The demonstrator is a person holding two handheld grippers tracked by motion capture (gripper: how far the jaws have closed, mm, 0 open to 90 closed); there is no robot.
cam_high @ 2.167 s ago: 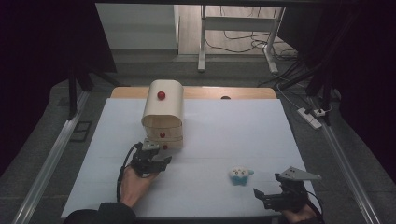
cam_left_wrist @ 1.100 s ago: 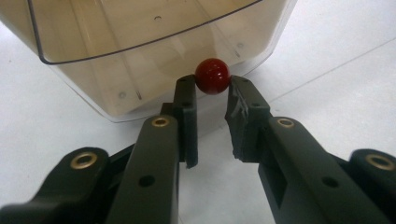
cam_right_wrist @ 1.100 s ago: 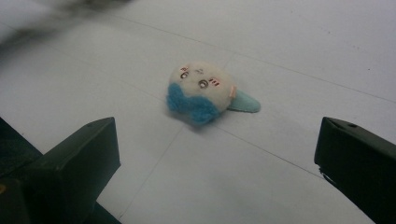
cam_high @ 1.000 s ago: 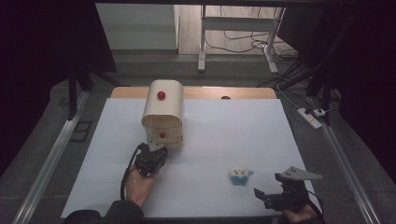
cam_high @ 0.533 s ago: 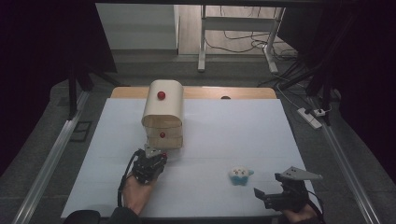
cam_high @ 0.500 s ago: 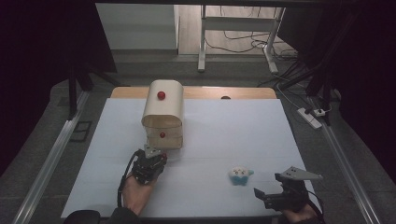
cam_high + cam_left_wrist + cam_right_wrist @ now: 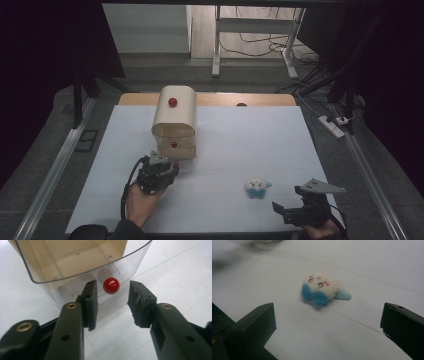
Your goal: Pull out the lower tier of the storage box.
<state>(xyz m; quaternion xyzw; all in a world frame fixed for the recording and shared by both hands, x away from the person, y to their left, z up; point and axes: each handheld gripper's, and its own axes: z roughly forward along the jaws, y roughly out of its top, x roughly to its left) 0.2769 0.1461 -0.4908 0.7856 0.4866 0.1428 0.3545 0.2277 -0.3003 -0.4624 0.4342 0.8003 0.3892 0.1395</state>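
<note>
Plush toy (image 7: 258, 187) lies apart, well right of drawer knob (image 7: 111, 285).

No readable text, label, brand, number or sign anywhere: none on the drawer box (image 7: 175, 120), the plush toy (image 7: 320, 289) or the surface (image 7: 250, 145).

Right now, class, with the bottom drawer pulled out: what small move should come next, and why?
Probably draw the left gripper back: its jaws have just been opening off the round red knob, the clear plastic drawer stands open, and the small blue-and-white plush toy waits.
</note>
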